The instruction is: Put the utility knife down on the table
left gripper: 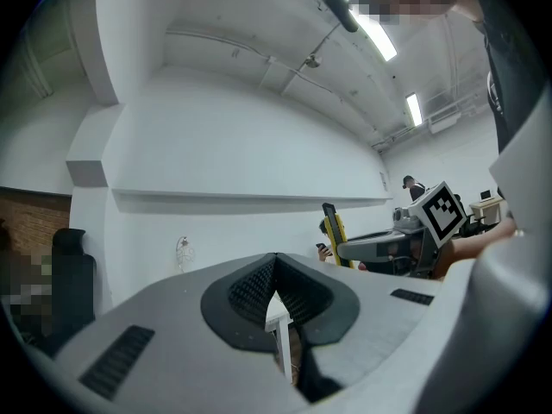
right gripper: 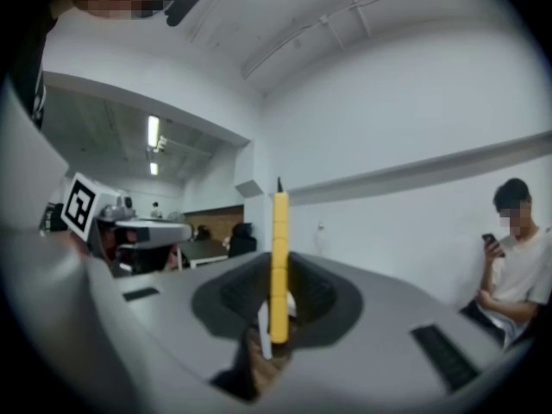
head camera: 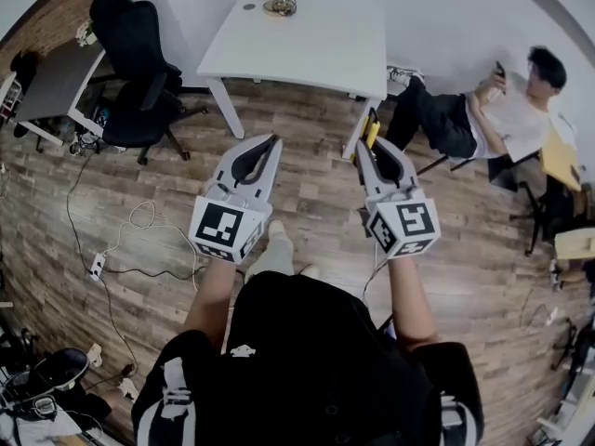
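- Right gripper view: right gripper (right gripper: 278, 304) is clenched on the yellow utility knife (right gripper: 279, 248), which points to 12 o'clock.
- Left gripper (left gripper: 276, 274) is clenched and empty.
- Head view: white table (head camera: 307, 45) at 12 o'clock, ahead of both.

yellow utility knife (right gripper: 279, 266), white table (head camera: 307, 40), blk chair (head camera: 135, 49)
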Demonstrator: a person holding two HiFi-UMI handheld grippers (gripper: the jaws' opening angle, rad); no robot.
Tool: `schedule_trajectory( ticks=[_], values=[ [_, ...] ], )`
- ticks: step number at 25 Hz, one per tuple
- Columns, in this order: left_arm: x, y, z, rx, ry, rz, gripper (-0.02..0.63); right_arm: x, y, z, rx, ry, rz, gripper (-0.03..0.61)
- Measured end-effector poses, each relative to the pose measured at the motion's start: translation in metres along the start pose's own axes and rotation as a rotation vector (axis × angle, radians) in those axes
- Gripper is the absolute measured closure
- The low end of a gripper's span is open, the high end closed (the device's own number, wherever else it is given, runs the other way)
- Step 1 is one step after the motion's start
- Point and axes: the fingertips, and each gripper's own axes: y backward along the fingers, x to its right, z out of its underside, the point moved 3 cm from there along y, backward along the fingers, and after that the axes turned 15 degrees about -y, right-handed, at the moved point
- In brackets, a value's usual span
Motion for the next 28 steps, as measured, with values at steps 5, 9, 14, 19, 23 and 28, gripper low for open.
schedule_trajectory(
  ticks=[5, 9, 14, 19, 23, 28],
  values=[
    [-0.008, -0.009, 0.009, -0.013, 0.007, -0.009, 0.592, 0.005, -0.013, 0.004, -0.013, -0.002, -0.016, 0.497],
    [-0.021, -0.026, 0.017, -0.016, 0.007, -0.007, 0.592, 0.014, -0.035, 0.002, -0.018, -0.006, -0.017, 0.497],
    [-0.044, -0.056, 0.029, -0.012, 0.016, -0.005, 0.592, 0.028, -0.068, -0.002, -0.022, -0.005, -0.014, 0.497],
    [-0.073, -0.093, 0.042, -0.003, 0.025, 0.011, 0.592, 0.046, -0.11, -0.008, -0.022, -0.004, -0.006, 0.497],
    [-0.099, -0.121, 0.051, -0.002, 0.036, 0.026, 0.592, 0.057, -0.146, -0.016, -0.032, -0.002, 0.004, 0.497],
    [-0.139, -0.148, 0.064, 0.004, 0.048, 0.036, 0.592, 0.062, -0.194, -0.023, -0.039, 0.002, 0.012, 0.497]
  ],
)
